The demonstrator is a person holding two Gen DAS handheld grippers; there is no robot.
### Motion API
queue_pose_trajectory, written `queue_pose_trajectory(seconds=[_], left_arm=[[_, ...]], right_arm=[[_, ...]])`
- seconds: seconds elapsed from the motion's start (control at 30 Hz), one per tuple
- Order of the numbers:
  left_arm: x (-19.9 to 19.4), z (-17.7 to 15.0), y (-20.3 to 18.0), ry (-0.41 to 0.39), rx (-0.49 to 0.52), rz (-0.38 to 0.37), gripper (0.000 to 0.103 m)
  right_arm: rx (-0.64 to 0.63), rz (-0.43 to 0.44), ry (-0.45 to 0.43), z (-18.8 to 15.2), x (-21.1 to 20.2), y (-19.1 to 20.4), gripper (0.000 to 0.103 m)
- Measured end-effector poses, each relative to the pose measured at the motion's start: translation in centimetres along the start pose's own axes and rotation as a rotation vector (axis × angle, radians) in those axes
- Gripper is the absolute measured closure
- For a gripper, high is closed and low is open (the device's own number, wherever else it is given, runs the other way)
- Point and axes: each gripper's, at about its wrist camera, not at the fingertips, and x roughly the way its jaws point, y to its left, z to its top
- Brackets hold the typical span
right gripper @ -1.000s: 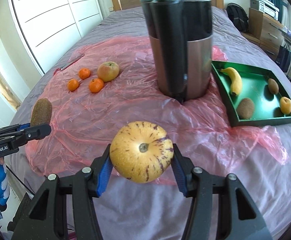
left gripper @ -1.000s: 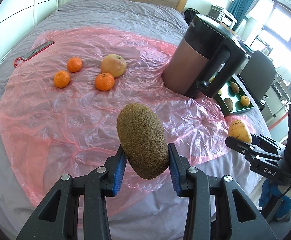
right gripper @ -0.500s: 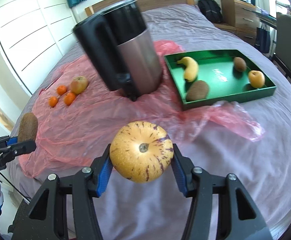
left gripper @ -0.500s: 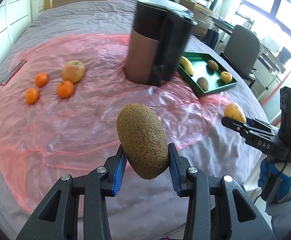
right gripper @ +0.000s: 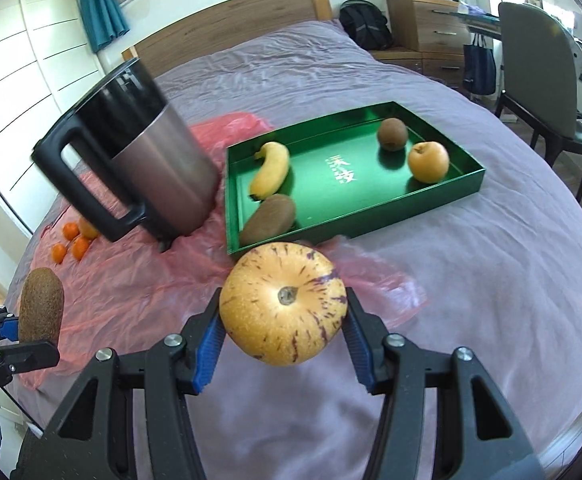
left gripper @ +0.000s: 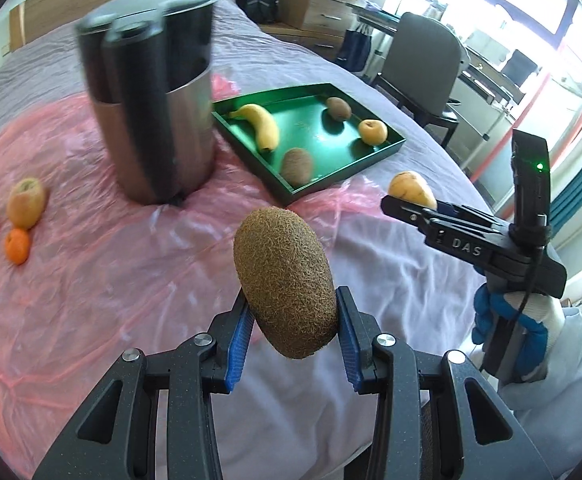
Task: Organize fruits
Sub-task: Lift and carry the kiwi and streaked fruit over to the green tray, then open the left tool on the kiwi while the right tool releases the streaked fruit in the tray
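Observation:
My left gripper (left gripper: 291, 332) is shut on a brown fuzzy kiwi (left gripper: 285, 280), held above the bed's near edge. My right gripper (right gripper: 283, 336) is shut on a yellow melon with purple streaks (right gripper: 283, 304); this melon also shows in the left wrist view (left gripper: 411, 194). The green tray (right gripper: 371, 216) lies ahead on the bed and holds a banana (right gripper: 271, 172), two kiwis (right gripper: 269, 218) and a yellow pear (right gripper: 428, 161). An apple (left gripper: 26, 202) and three tangerines (left gripper: 17, 246) lie on the pink plastic sheet (left gripper: 91, 280) at left.
A tall black and steel kettle (left gripper: 151, 112) stands on the pink sheet just left of the tray. A chair (right gripper: 539, 76) and a wooden dresser (right gripper: 423, 20) stand beyond the bed at right. A backpack (right gripper: 365, 26) sits by the headboard.
Both grippers have swung to the right with their fruit still held. The green tray now sits nearer the middle of both views and looks closer. The kettle has shifted left.

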Motion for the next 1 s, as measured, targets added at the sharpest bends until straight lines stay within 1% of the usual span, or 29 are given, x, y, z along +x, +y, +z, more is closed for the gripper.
queue_pose_trajectory(seconds=[0.17, 0.33, 0.53, 0.63, 0.77, 0.83, 1.0], left_arm=[[2.7, 3.6, -2.0, -0.007, 0.036, -0.014, 0.068], [5.3, 7.1, -3.0, -0.020, 0.064, -0.008, 0.068], [9.9, 11.4, -3.8, -0.033, 0.089, 0.041, 0.068], [12.5, 13.3, -3.9, -0.029, 0.098, 0.072, 0.068], [15.3, 14.7, -3.8, -0.006, 0.115, 0.084, 0.068], [16.6, 15.3, -3.7, 0.002, 0.130, 0.103, 0.068], [18.4, 15.4, -3.2, 0.025, 0.130, 0.120, 0.068]], right_arm=[[0.001, -0.014, -0.007, 1.8, 1.7, -1.9, 0.061], [-0.022, -0.028, -0.023, 4.5, 3.6, -3.4, 0.061], [-0.032, -0.053, -0.045, 7.7, 5.8, -5.1, 0.062], [-0.037, -0.078, -0.034, 9.2, 7.6, -6.1, 0.061], [-0.048, -0.102, -0.017, 10.1, 9.8, -7.0, 0.061], [-0.055, -0.116, -0.007, 10.1, 10.5, -7.2, 0.061], [-0.074, -0.152, 0.006, 10.2, 12.1, -8.1, 0.061]])
